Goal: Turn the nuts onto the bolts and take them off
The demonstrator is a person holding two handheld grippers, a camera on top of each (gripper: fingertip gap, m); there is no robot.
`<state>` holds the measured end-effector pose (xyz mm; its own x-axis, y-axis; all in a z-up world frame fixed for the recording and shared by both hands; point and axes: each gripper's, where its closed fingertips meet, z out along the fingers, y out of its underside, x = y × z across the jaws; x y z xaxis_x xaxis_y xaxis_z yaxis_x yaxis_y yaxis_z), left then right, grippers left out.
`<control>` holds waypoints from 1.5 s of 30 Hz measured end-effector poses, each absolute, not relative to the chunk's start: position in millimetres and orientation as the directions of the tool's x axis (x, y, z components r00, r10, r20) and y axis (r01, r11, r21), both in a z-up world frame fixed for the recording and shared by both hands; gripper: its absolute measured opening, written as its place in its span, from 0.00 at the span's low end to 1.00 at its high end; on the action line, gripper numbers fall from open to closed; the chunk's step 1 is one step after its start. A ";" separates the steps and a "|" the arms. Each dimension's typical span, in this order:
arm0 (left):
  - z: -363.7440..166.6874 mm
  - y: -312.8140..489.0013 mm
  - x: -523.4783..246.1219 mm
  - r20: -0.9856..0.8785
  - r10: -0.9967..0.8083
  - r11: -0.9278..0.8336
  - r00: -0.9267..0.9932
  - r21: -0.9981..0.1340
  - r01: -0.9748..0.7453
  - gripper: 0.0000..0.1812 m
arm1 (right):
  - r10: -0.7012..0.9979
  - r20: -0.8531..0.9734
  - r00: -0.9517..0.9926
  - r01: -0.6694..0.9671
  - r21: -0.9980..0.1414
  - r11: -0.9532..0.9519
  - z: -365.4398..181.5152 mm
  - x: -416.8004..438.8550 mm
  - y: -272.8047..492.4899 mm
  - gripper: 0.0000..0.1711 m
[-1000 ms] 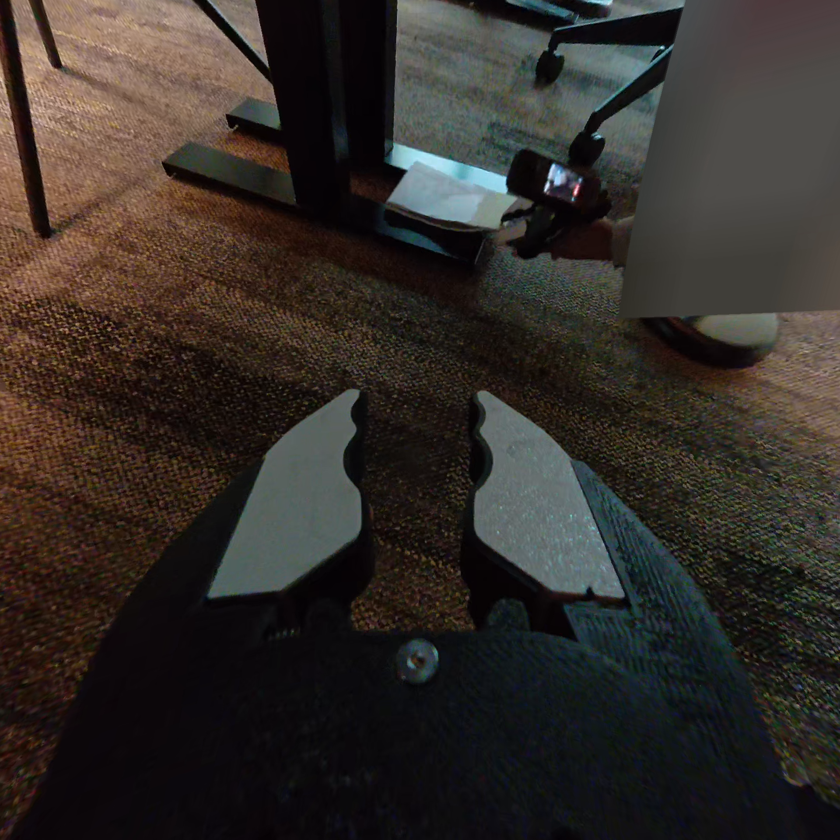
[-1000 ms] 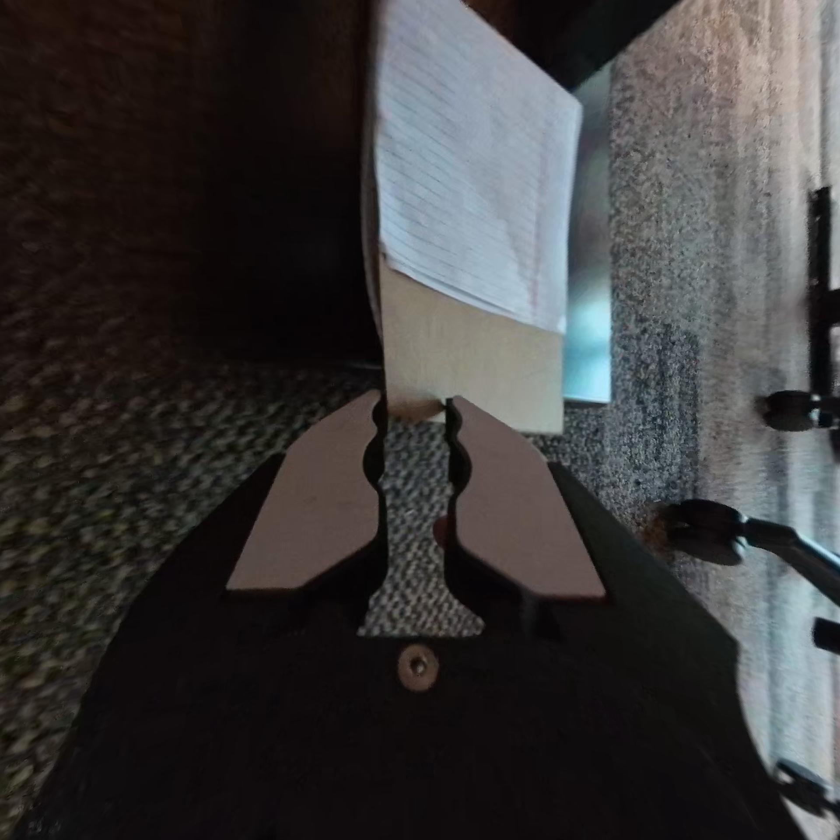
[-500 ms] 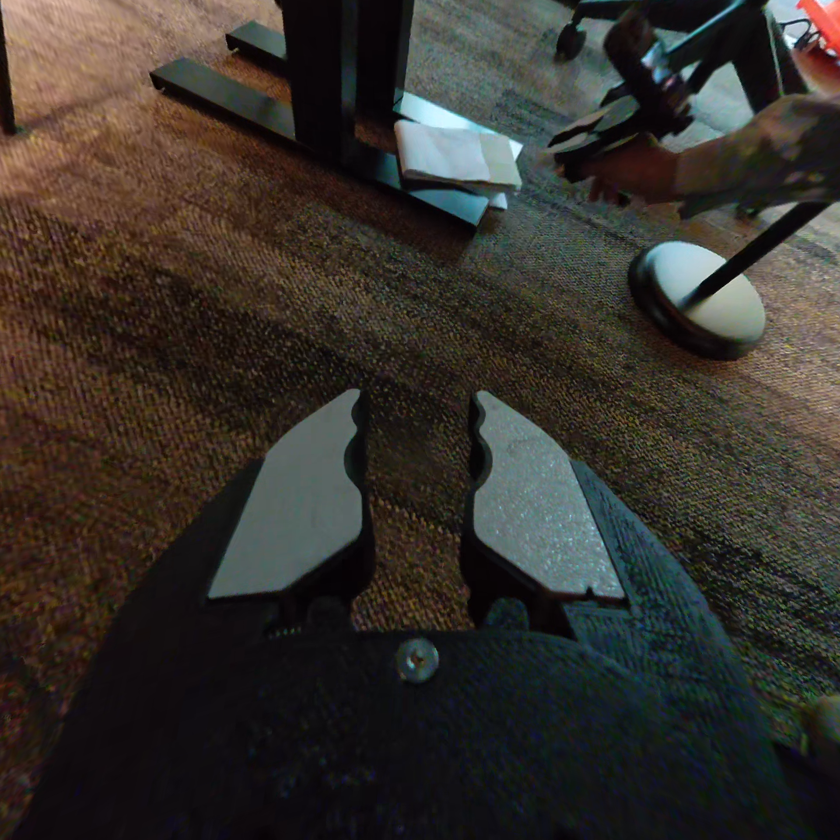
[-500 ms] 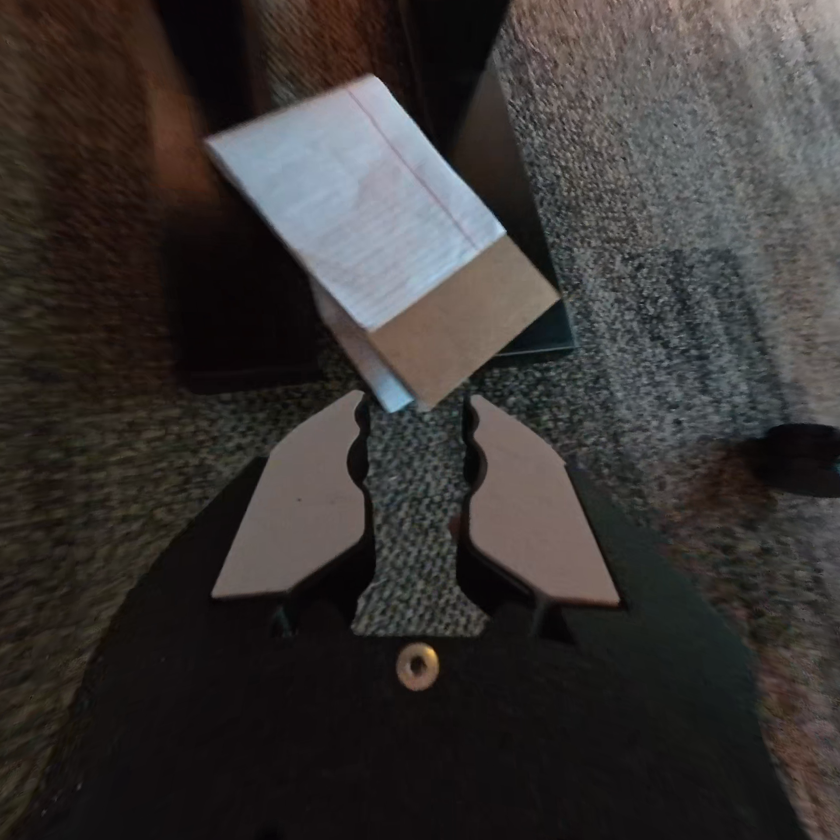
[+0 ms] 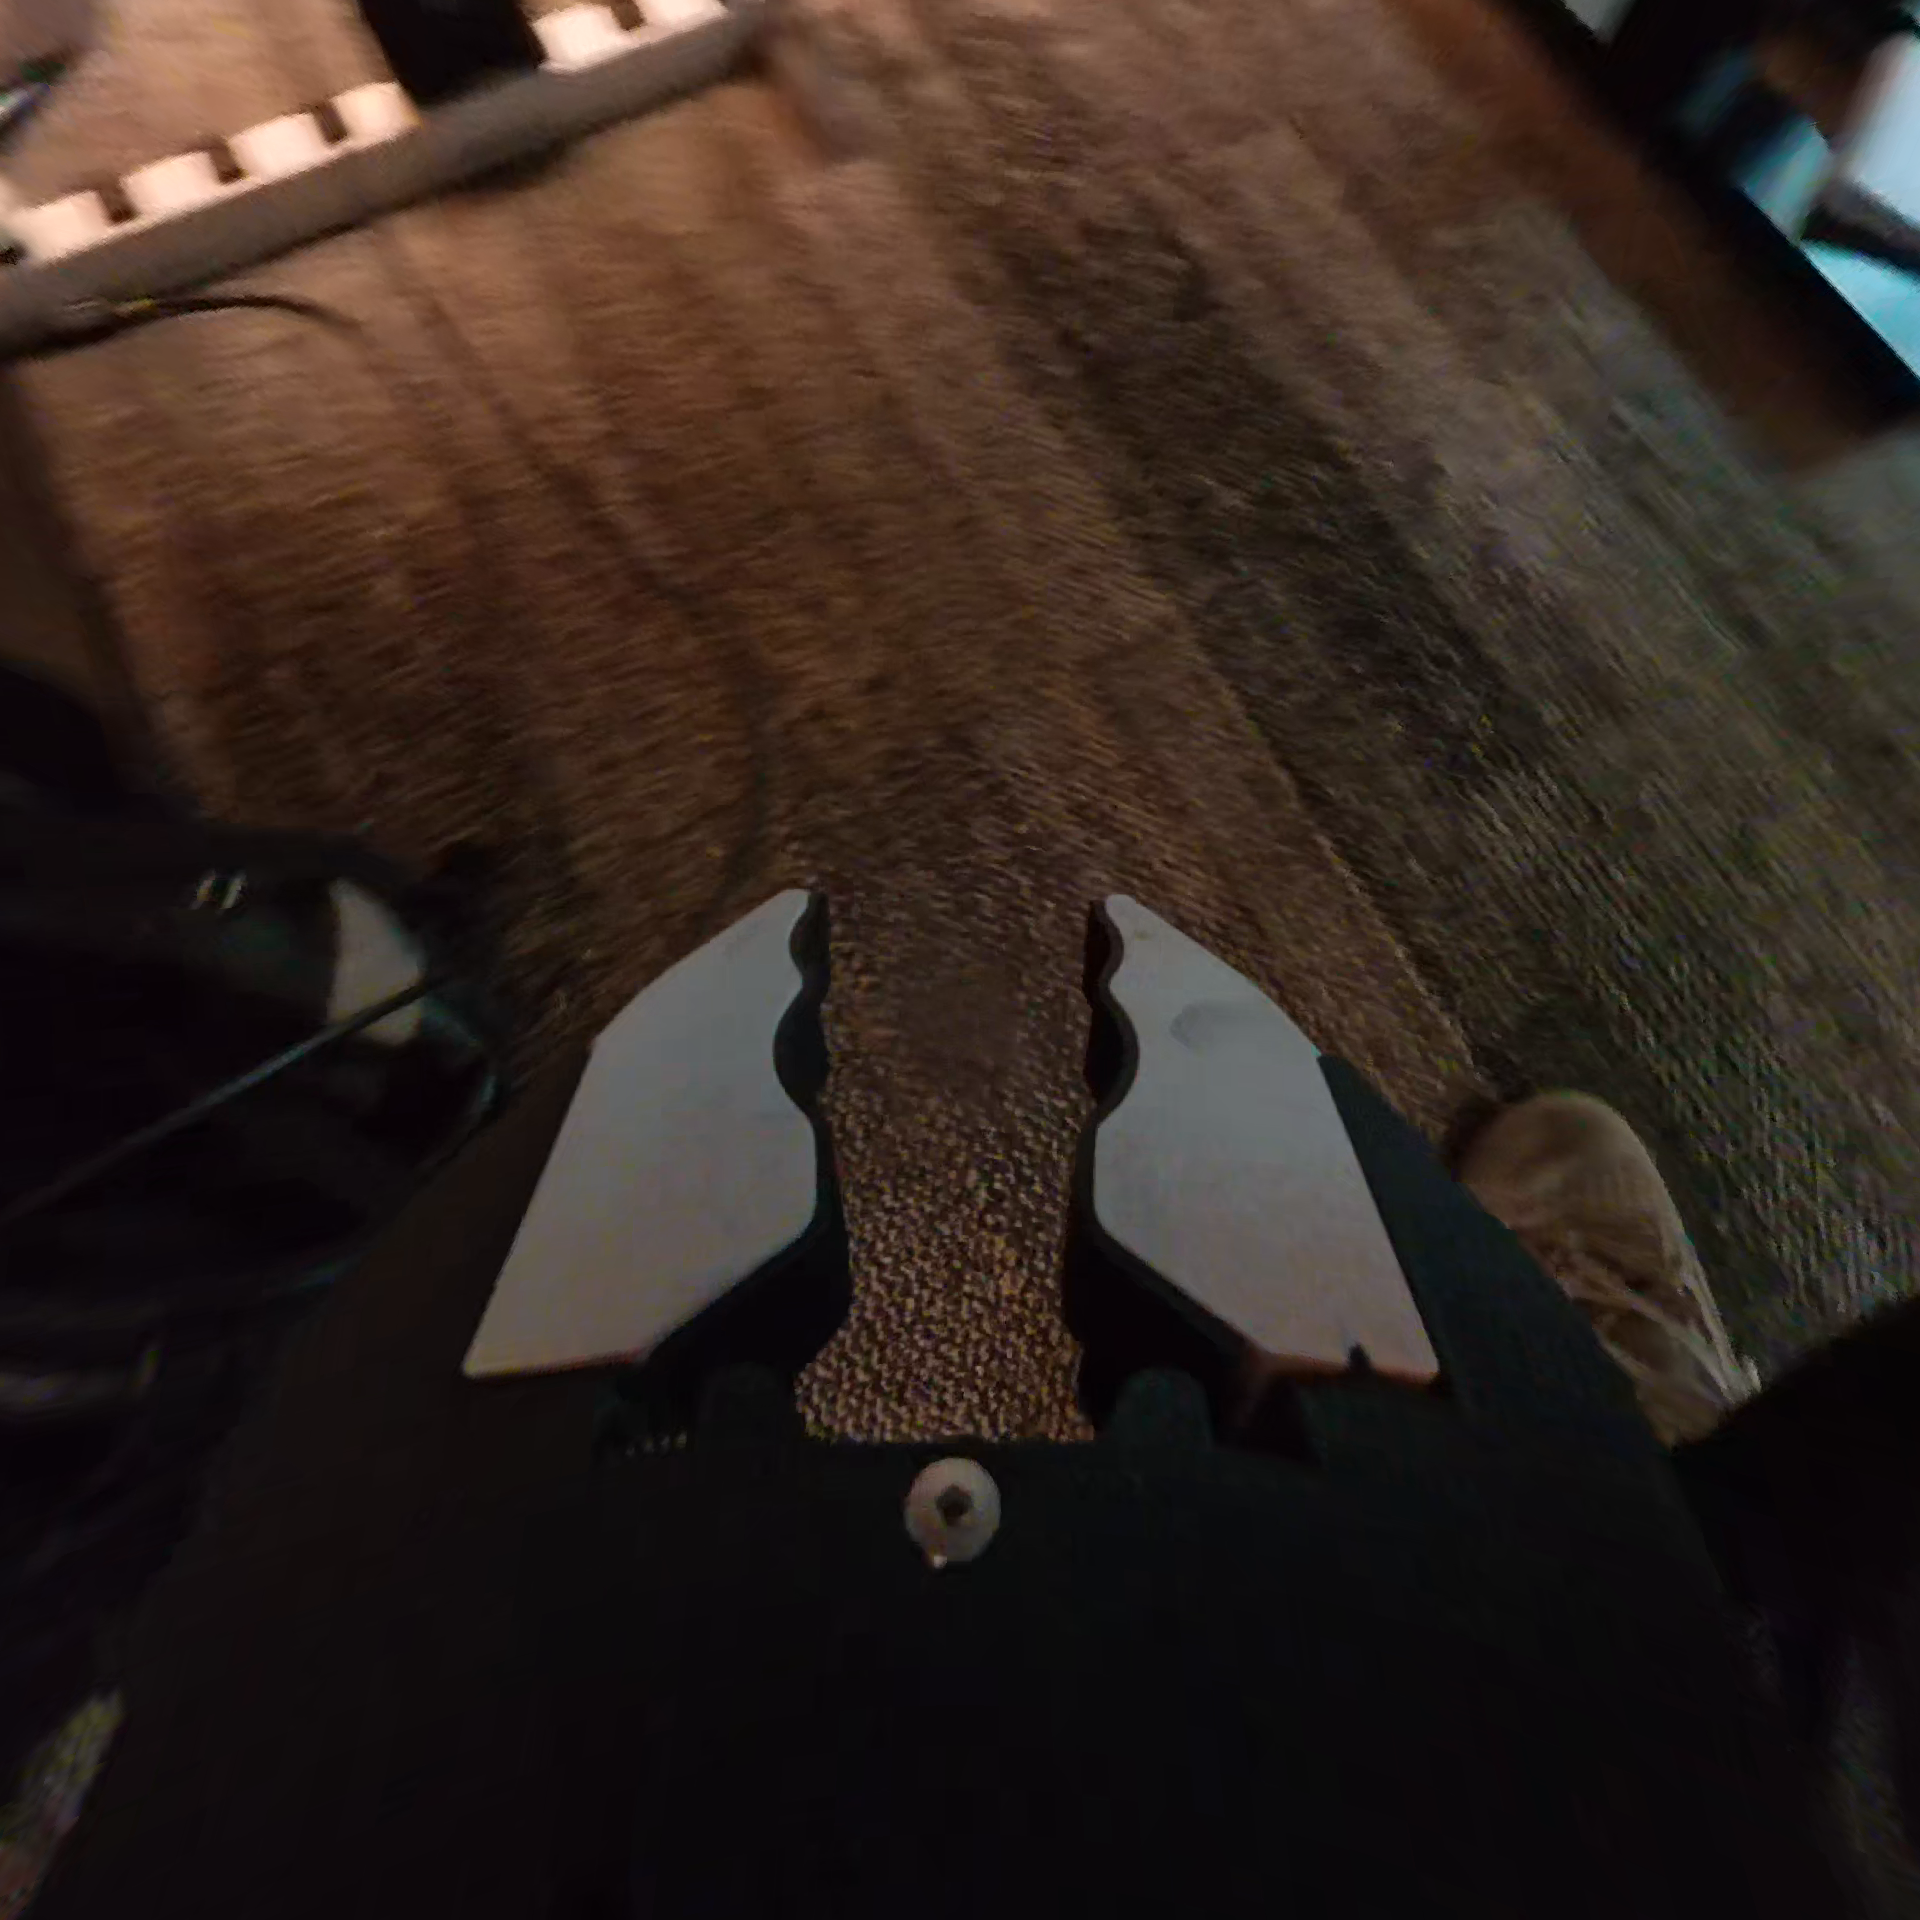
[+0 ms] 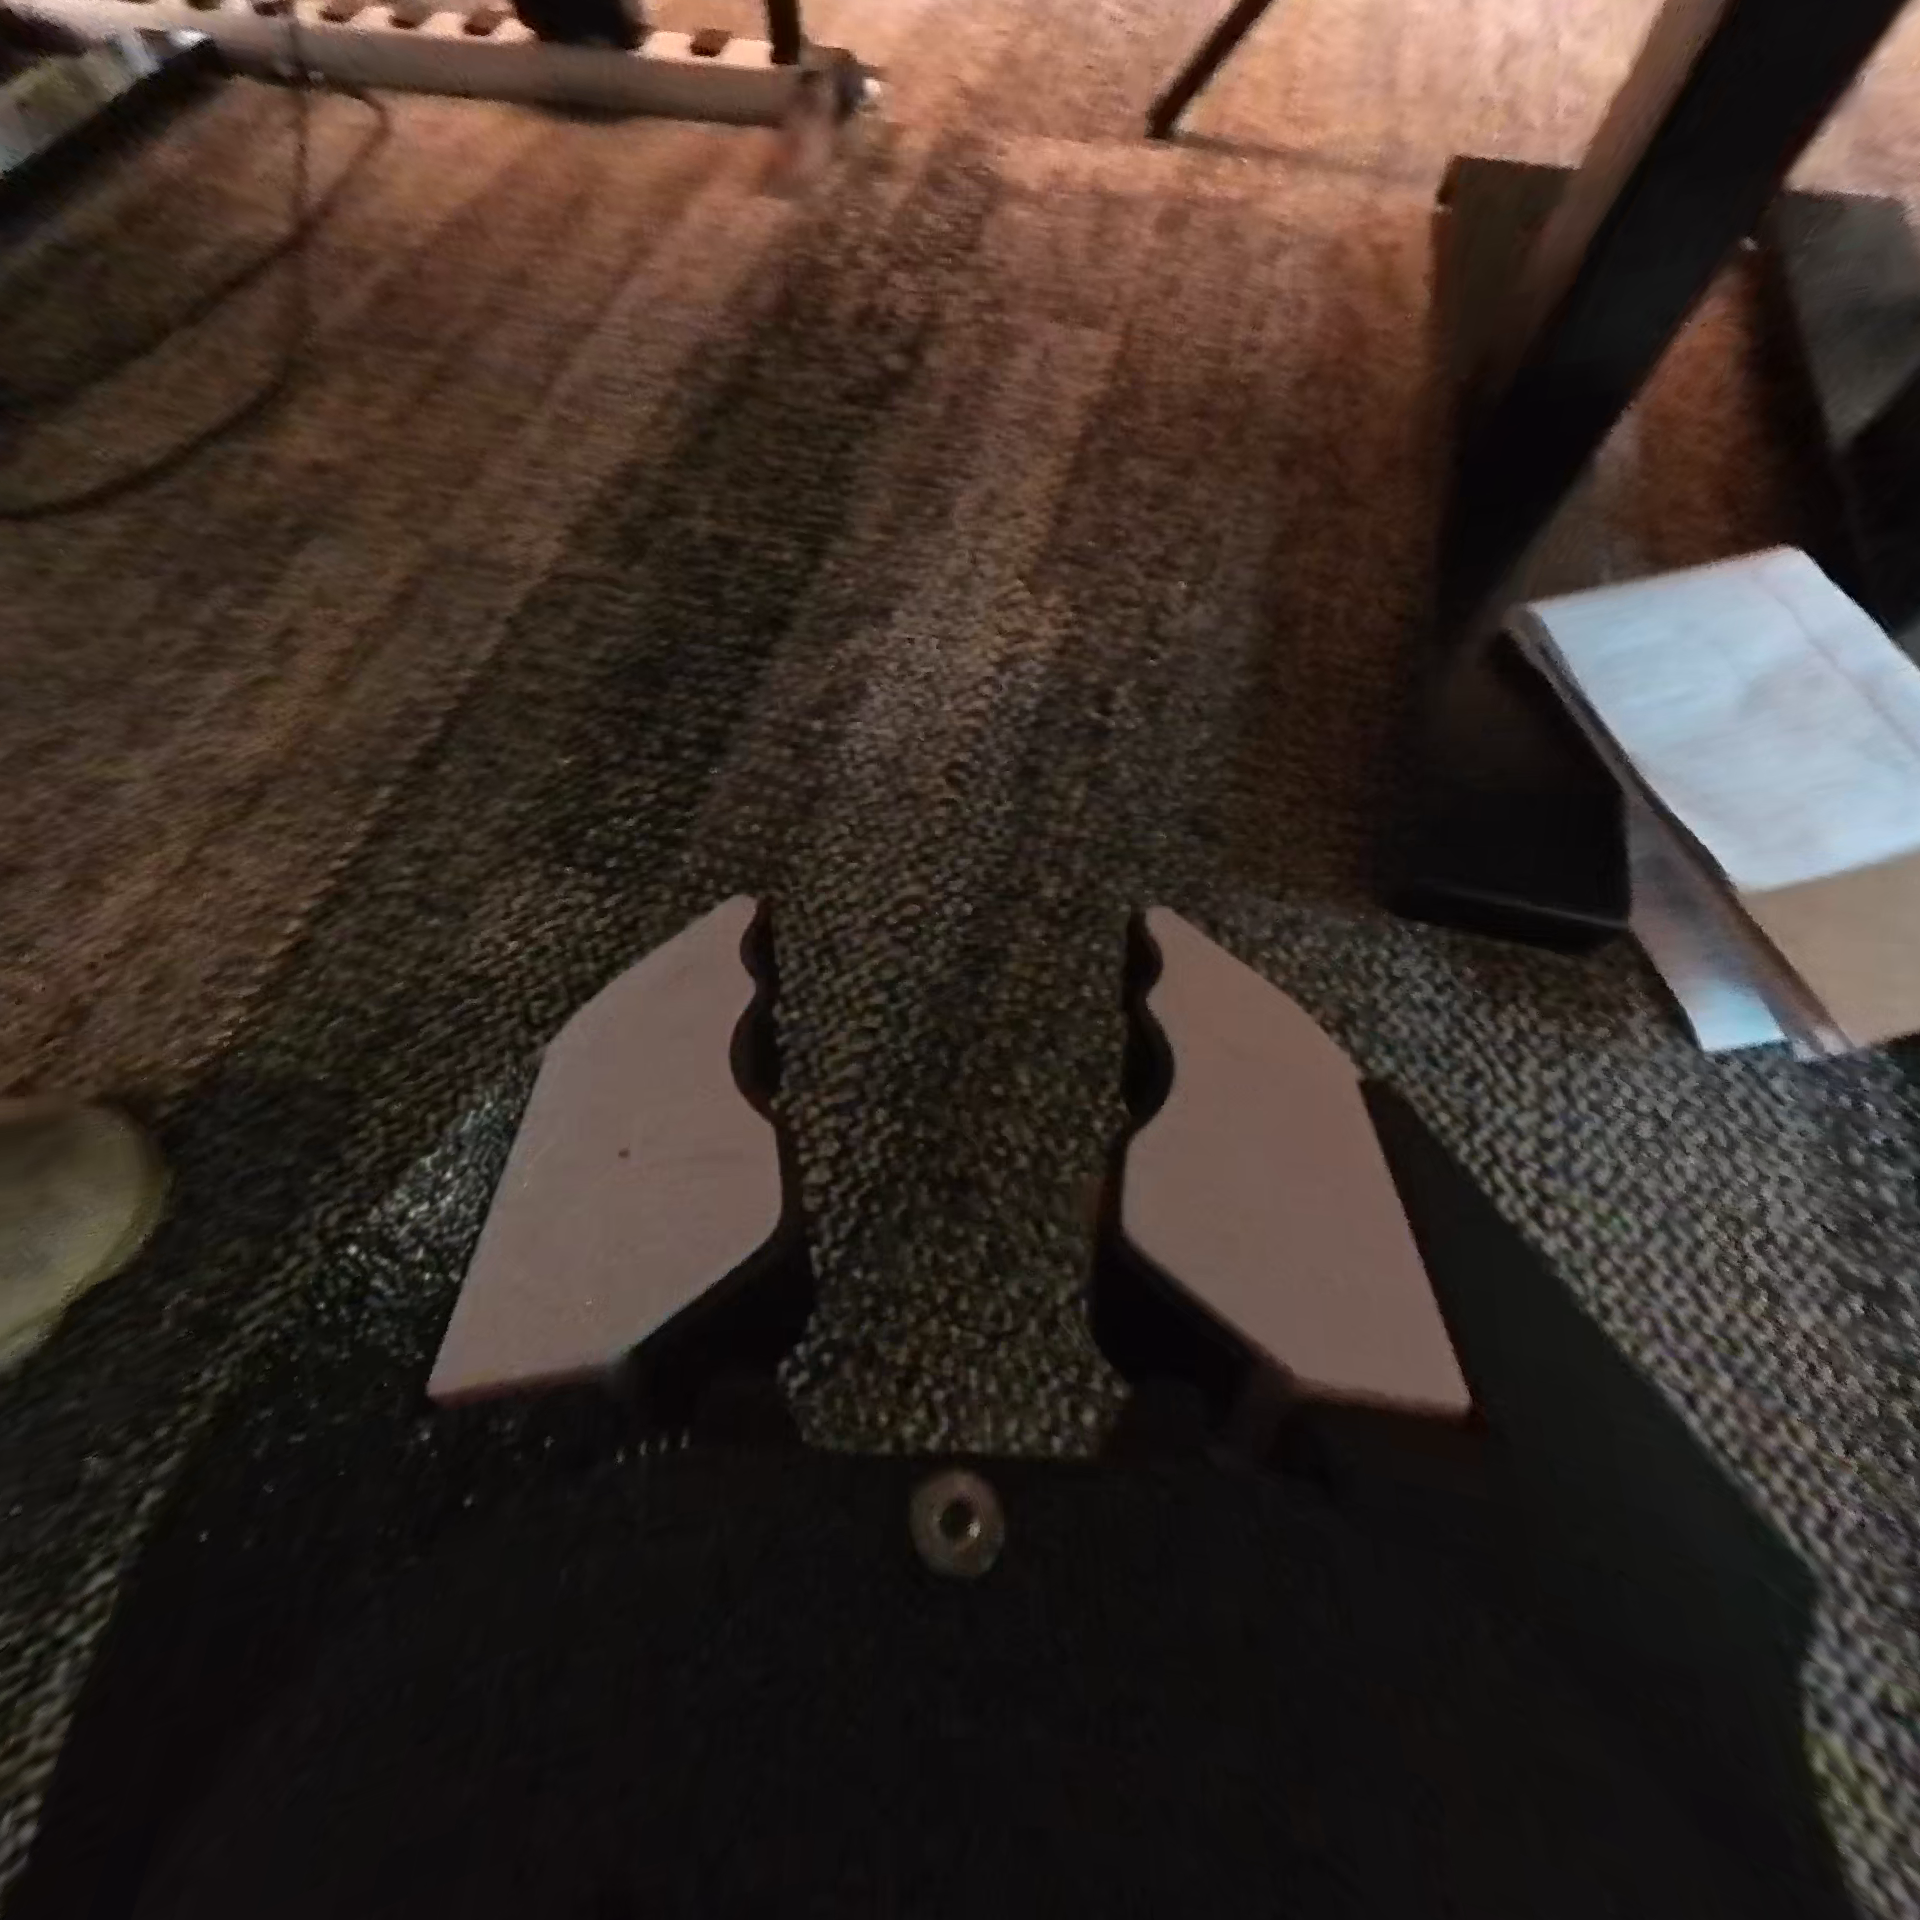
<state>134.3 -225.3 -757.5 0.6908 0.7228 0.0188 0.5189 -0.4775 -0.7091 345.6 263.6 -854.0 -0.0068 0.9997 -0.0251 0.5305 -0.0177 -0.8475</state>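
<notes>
carpet filled both views, brown and speckled, dim under the furniture. no nuts, no bolts anywhere in shot, so which way they lay from either gripper, how their long axis ran, and which hand was nearer could not be told. the left gripper (image 5: 956,925) hung over bare carpet (image 5: 1039,520), jaws parted with a clear gap, nothing between them. the right gripper (image 6: 948,925) matched it, spread a touch wider, also empty and touching nothing. off to its right a black table leg (image 6: 1538,499) stood with a folded lined paper (image 6: 1745,748) just beside its foot. my read: both hands needed to find the hardware first.
</notes>
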 end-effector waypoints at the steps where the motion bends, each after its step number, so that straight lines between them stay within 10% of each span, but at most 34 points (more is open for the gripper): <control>1: -756.7 -230.8 131.9 0.026 0.745 -0.452 0.666 -0.714 0.534 0.27 | 1.000 -0.015 -0.027 0.518 -0.855 0.001 -851.1 345.3 256.4 0.37; 28: -717.8 -190.7 168.5 0.106 0.752 -0.389 0.650 -0.725 0.568 0.28 | 0.992 -0.040 0.123 0.413 -0.907 -0.087 -727.1 404.5 249.9 0.40; 45: -419.1 -297.3 300.0 0.181 0.863 -0.196 0.472 -0.740 0.643 0.27 | 0.972 -0.132 0.197 0.593 -0.773 -0.225 -502.9 518.9 119.5 0.40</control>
<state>300.0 -297.3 -419.1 0.4716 0.8631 0.1808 0.6430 -0.1963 -0.7402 518.9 119.5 -502.9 0.1966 0.9716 -0.1320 0.5925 -0.2250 -0.7735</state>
